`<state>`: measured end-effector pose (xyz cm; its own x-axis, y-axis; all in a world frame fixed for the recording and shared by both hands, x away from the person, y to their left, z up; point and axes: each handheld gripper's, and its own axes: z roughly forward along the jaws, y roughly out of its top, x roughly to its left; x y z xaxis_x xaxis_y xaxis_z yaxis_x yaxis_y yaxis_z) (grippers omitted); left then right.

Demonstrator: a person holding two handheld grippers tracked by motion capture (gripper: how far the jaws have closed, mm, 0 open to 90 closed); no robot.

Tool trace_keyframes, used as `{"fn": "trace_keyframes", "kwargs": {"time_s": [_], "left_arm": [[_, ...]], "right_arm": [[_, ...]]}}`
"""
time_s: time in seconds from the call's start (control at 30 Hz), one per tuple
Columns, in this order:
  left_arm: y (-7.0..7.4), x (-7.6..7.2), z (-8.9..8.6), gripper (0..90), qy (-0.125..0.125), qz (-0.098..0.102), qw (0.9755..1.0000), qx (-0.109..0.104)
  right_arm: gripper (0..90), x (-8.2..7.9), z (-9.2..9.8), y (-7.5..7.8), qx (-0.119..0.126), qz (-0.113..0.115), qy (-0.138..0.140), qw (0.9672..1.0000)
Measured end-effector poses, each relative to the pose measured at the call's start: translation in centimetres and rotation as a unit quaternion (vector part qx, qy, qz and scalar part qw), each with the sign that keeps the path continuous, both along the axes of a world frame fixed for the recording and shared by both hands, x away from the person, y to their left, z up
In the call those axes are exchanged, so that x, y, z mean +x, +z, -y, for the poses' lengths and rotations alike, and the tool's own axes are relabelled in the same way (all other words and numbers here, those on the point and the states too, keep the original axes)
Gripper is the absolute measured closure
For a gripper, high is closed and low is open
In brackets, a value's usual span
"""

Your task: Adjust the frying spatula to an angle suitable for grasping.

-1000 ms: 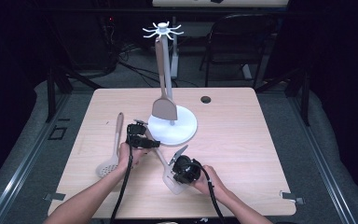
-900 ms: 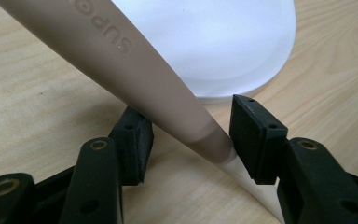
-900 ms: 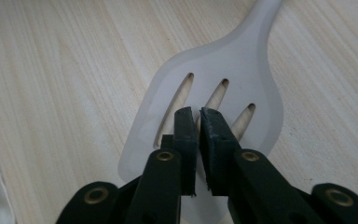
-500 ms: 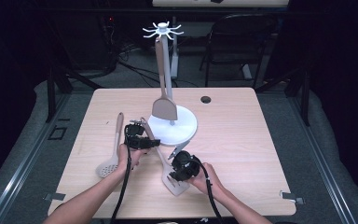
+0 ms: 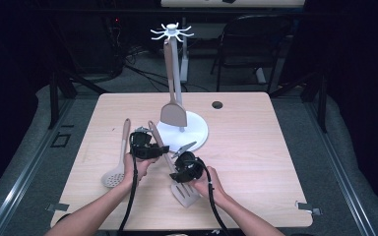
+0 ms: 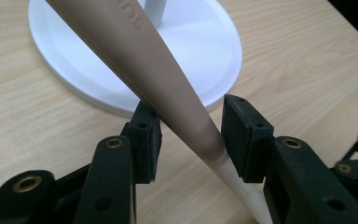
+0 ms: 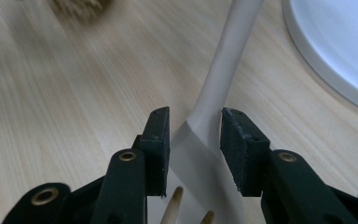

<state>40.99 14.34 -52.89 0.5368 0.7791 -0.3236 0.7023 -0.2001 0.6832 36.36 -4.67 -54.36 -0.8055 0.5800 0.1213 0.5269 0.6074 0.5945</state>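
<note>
A slotted turner (image 5: 184,194) lies with its pale head on the wooden table (image 5: 256,147), and its brown handle (image 6: 168,79) slants up towards the white stand's base (image 5: 197,130). My left gripper (image 5: 160,149) has just been closing. In the left gripper view (image 6: 191,116) both pads touch the handle, which crosses between them at an angle. My right gripper (image 5: 175,172) straddles the turner's neck (image 7: 214,93). Its jaws (image 7: 195,121) have just been opening, and a gap shows beside the left pad.
The white utensil stand (image 5: 172,32) carries a second spatula (image 5: 172,114) hanging from a hook over its base (image 7: 335,46). A brown slotted spoon (image 5: 114,176) lies on the table left of my left hand. A round cable hole (image 5: 217,104) sits at the back.
The right gripper has let go of the turner's neck and shifted slightly left. The left gripper has narrowed onto the handle and risen a little.
</note>
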Motion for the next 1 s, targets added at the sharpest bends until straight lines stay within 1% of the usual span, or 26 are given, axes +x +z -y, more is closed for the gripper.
{"fn": "trace_keyframes", "kwargs": {"time_s": [0.03, 0.1, 0.13, 0.23, 0.27, 0.3, 0.37, 0.43, 0.5, 0.53, 0.57, 0.6, 0.63, 0.67, 0.73, 0.77, 0.8, 0.83, 0.9, 0.93, 1.0], "left_arm": [[0.2, -0.2, 0.0, 58.7, -0.001, 0.005, 1.0, -0.003], [0.3, -0.5, 0.1, 59.2, 0.001, 0.011, 0.9999, -0.004], [0.4, -0.5, 0.1, 59.3, -0.002, 0.014, 0.9999, -0.006], [0.7, -0.9, 0.0, 60.1, -0.007, 0.022, 0.9996, -0.017], [0.7, -1.0, 0.1, 60.6, -0.007, 0.027, 0.9994, -0.019], [0.8, -1.1, 0.1, 60.9, -0.011, 0.032, 0.9992, -0.021], [0.9, -1.4, 0.4, 61.1, -0.015, 0.04, 0.9989, -0.02], [1.0, -1.4, 0.4, 61.4, -0.016, 0.042, 0.9987, -0.024], [1.1, -1.5, 0.4, 62.3, -0.015, 0.042, 0.9986, -0.027], [1.1, -1.6, 0.4, 62.5, -0.016, 0.043, 0.9985, -0.029], [1.2, -1.6, 0.4, 62.6, -0.018, 0.045, 0.9984, -0.029], [1.2, -1.7, 0.4, 62.8, -0.019, 0.048, 0.9983, -0.029], [1.3, -1.8, 0.5, 63.1, -0.02, 0.05, 0.9982, -0.028], [1.4, -1.8, 0.5, 63.1, -0.02, 0.053, 0.998, -0.028], [1.4, -1.9, 0.5, 63.5, -0.021, 0.055, 0.9977, -0.034], [1.5, -2.0, 0.5, 63.7, -0.023, 0.058, 0.9975, -0.032], [1.7, -2.1, 0.6, 63.7, -0.025, 0.061, 0.9973, -0.033], [1.7, -2.2, 0.6, 63.8, -0.024, 0.063, 0.9972, -0.033], [1.8, -2.3, 0.6, 64.0, -0.026, 0.065, 0.9969, -0.035], [1.8, -2.3, 0.6, 64.1, -0.027, 0.067, 0.9967, -0.037], [1.9, -2.5, 0.8, 64.5, -0.027, 0.072, 0.9963, -0.039]], "right_arm": [[63.9, 0.1, 0.0, 0.1, 0.001, 0.001, -0.001, 1.0], [67.5, 0.1, 0.0, 0.1, 0.01, 0.001, -0.007, 0.9999], [69.3, 0.2, 0.1, 0.2, 0.006, 0.003, -0.004, 1.0], [79.5, 0.1, 0.5, 0.6, 0.021, 0.01, -0.014, 0.9996], [85.7, 0.0, 0.5, 0.7, 0.025, 0.016, -0.015, 0.9994], [90.0, -0.1, 0.5, 0.9, 0.024, 0.023, -0.016, 0.9993], [90.0, -0.4, 0.4, 1.1, 0.025, 0.027, -0.018, 0.9991], [89.7, -0.6, 0.2, 1.3, 0.02, 0.033, -0.015, 0.9992], [82.0, -0.8, 0.2, 1.4, 0.03, 0.031, -0.018, 0.9989], [79.5, -0.9, 0.3, 1.4, 0.036, 0.03, -0.022, 0.9987], [78.1, -0.9, 0.3, 1.4, 0.037, 0.033, -0.021, 0.9985], [74.6, -1.0, 0.3, 1.5, 0.036, 0.042, -0.022, 0.9982], [74.1, -1.0, 0.3, 1.6, 0.032, 0.051, -0.027, 0.9978], [74.0, -1.0, 0.4, 1.7, 0.031, 0.054, -0.028, 0.9977], [72.1, -0.9, 0.6, 1.7, 0.034, 0.052, -0.032, 0.9976], [71.6, -0.9, 0.6, 1.7, 0.029, 0.055, -0.036, 0.9974], [69.4, -0.8, 0.6, 1.6, 0.027, 0.056, -0.039, 0.9973], [68.8, -0.6, 0.8, 1.6, 0.028, 0.052, -0.042, 0.9974], [69.2, -0.5, 0.9, 1.5, 0.035, 0.044, -0.04, 0.9976], [69.9, -0.5, 0.9, 1.5, 0.037, 0.046, -0.036, 0.9976], [71.4, -0.5, 0.7, 1.4, 0.034, 0.043, -0.033, 0.998]]}}
